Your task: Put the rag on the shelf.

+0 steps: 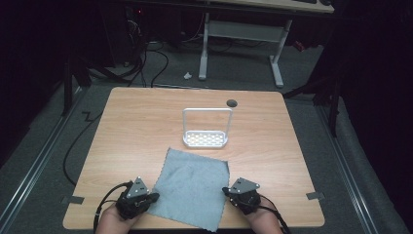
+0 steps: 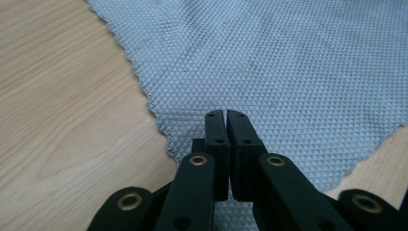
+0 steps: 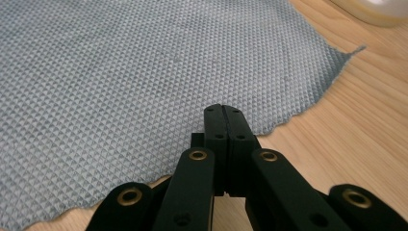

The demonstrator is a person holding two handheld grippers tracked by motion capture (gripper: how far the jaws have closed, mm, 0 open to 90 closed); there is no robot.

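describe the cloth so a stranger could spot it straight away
On the light wooden table, look at the near half, in front of the white wire-handled rack. The grey-blue square waffle-textured cloth lies flat there, the one soft thing, with wavy cut edges.

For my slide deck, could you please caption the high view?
Two shut claws, left and right, flank a grey cloth lying before a white rack on a table.
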